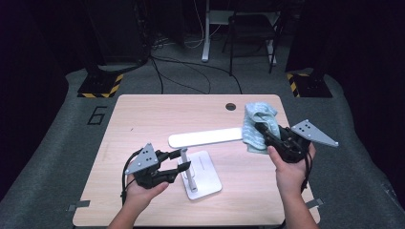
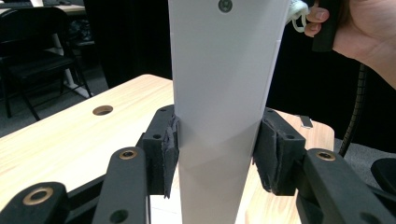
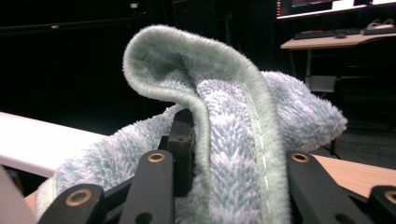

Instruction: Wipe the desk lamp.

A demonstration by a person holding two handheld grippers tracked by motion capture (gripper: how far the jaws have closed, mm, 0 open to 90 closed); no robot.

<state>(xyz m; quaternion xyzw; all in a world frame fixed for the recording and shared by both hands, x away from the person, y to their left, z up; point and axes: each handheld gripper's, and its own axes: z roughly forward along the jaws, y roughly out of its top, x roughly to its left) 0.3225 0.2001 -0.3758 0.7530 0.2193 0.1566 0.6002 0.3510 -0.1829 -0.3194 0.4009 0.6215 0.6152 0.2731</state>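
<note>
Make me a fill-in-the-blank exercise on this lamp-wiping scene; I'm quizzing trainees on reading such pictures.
1. The left gripper is clamped on the white desk lamp's upright ____.
2. The right gripper holds a fluffy light-blue ____ against the end of the lamp's long head.
3. The lamp's flat base stands on a ____ table.
4. Near the table's far edge there is a round ____.

Missing words: post; cloth; wooden; hole

Lamp base (image 1: 204, 177) sits on table (image 1: 143, 114) front-centre, post rising from it. Lamp head (image 1: 205, 138) extends right; cloth (image 1: 258, 125) lies over its right end, near table's right edge.
</note>
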